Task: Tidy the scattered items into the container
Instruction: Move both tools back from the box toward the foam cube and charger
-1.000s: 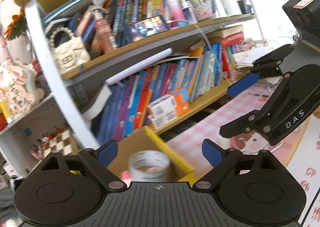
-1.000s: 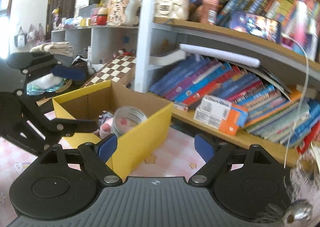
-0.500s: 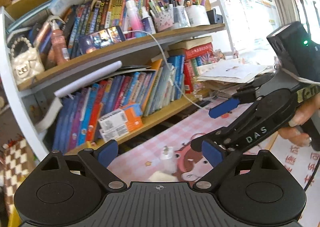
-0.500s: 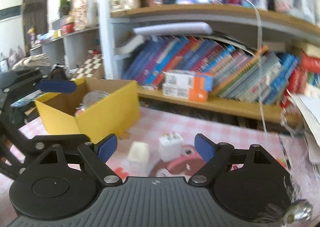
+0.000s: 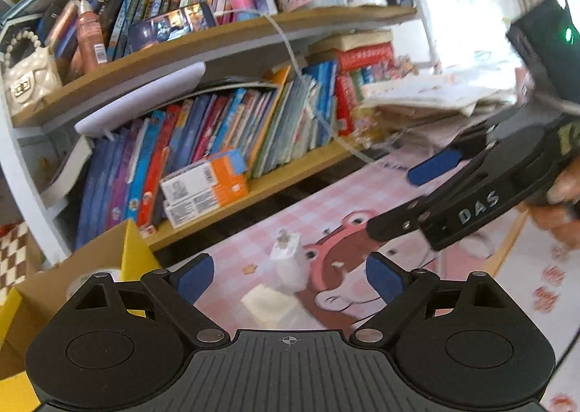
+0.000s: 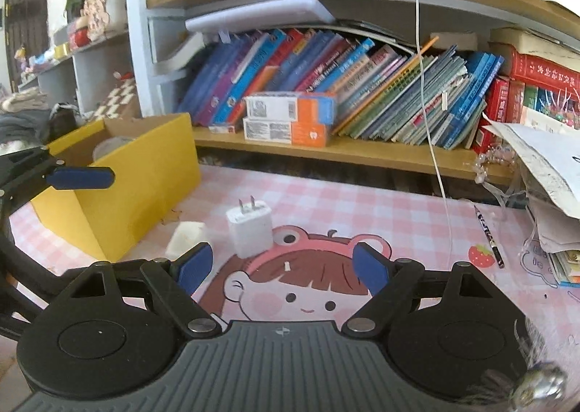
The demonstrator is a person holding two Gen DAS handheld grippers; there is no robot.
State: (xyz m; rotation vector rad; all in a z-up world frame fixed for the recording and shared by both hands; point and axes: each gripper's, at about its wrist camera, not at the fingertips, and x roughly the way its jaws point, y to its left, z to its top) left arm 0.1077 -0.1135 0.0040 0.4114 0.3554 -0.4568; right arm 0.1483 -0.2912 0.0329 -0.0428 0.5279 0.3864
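A white charger plug (image 6: 249, 230) stands on the pink checked mat (image 6: 362, 201), prongs up, with a small white block (image 6: 186, 238) lying to its left. The yellow cardboard box (image 6: 119, 187) sits left of both and holds a clear round item (image 5: 78, 285). My right gripper (image 6: 282, 267) is open and empty, low over the mat just short of the charger. My left gripper (image 5: 290, 277) is open too, with the charger (image 5: 290, 261) and the block (image 5: 268, 303) on the mat ahead of its fingers. The right gripper (image 5: 398, 201) shows at the right of the left wrist view, held by a hand.
A bookshelf (image 6: 326, 154) packed with books runs along the back of the mat. A white cable (image 6: 431, 143) hangs down onto the mat. A pencil (image 6: 489, 236) and a pile of papers (image 6: 543, 165) lie at the right.
Both grippers have swung away from the yellow box and come down toward the mat. The charger and white block have come into view ahead. Both stay open.
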